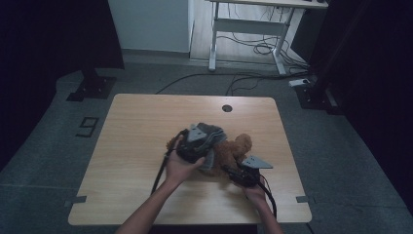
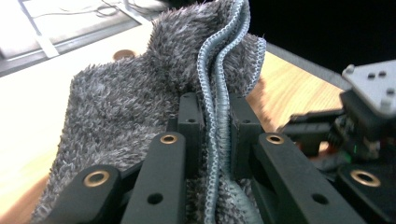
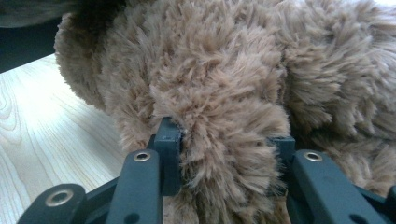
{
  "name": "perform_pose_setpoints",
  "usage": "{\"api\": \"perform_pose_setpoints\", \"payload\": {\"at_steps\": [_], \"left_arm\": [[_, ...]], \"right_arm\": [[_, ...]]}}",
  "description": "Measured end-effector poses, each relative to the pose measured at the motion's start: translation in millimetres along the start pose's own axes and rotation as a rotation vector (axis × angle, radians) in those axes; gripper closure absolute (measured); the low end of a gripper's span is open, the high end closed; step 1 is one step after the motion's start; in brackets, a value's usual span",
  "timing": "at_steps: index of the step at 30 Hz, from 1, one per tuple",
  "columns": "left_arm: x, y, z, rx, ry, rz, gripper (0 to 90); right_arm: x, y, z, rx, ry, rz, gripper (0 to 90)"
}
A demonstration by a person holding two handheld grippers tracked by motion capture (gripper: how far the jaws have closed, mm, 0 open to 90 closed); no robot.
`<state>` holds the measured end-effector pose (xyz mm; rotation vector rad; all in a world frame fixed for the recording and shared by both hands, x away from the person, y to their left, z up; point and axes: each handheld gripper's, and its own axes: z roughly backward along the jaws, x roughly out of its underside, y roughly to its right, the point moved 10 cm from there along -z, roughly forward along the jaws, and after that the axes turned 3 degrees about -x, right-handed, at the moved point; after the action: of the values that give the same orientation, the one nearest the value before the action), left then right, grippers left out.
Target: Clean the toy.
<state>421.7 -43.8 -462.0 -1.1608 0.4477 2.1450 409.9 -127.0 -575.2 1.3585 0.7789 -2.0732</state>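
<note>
Left tongs point(image 2: 215, 140): clamped on stitched hem of fluffy grey towel point(image 2: 126, 102), raised over worktop point(image 1: 136, 126) | Right tongs point(image 3: 224, 154): you pinch brown plush bear point(image 3: 224, 84) | Relation: towel hangs just left of bear, touching it, nearer your left hand.

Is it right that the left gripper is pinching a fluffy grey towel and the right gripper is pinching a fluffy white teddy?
Not quite. The left gripper does pinch the fluffy grey towel by its stitched edge, and the right gripper does pinch the teddy, but the teddy is brown, not white. The right gripper view shows its brown fur close up.
</note>
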Motion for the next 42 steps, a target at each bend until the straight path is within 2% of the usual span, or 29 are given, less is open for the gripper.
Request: {"api": "perform_pose_setpoints", "payload": {"at_steps": [4,7,9,12,15,18,22,30,34,40,42], "left_arm": [[-8.5,16.8,-37.7,-0.011,-0.069,-0.045,78.0],[2.6,17.4,-57.3,-0.032,-0.135,-0.066,78.0],[11.3,13.2,-62.3,-0.043,-0.151,-0.070,78.0],[16.1,5.3,-57.1,-0.047,-0.148,-0.053,78.1],[21.3,-5.0,-49.6,-0.077,-0.153,-0.063,78.1],[28.2,-19.2,-42.7,-0.093,-0.151,-0.031,78.1],[36.3,-35.1,-33.3,-0.084,-0.141,0.020,78.2],[39.5,-44.4,-19.2,-0.077,-0.116,0.046,78.4],[42.2,-52.8,-10.7,-0.079,-0.098,0.075,78.6],[52.8,-77.6,5.7,-0.127,-0.091,0.111,78.6],[55.6,-85.1,10.4,-0.134,-0.085,0.136,78.5]], "right_arm": [[0.1,0.2,0.1,0.002,0.002,0.003,59.5],[0.2,0.1,0.2,0.000,0.003,0.000,59.5],[0.2,0.2,0.2,0.000,0.002,0.001,59.5],[0.2,-1.0,-0.9,0.002,-0.002,0.009,59.4],[0.2,-1.4,-0.8,0.005,-0.003,0.010,59.4],[0.1,-1.2,-0.9,0.005,-0.002,0.012,59.4],[0.0,-1.4,-1.1,0.001,-0.003,0.012,59.3],[-0.2,-1.7,-1.1,-0.001,-0.003,0.014,59.3],[-0.5,-1.0,-1.3,-0.003,-0.003,0.007,59.3],[-0.7,0.0,-1.3,-0.006,0.000,-0.002,59.3],[-0.8,0.3,-1.3,-0.005,0.003,-0.001,59.3]]}}
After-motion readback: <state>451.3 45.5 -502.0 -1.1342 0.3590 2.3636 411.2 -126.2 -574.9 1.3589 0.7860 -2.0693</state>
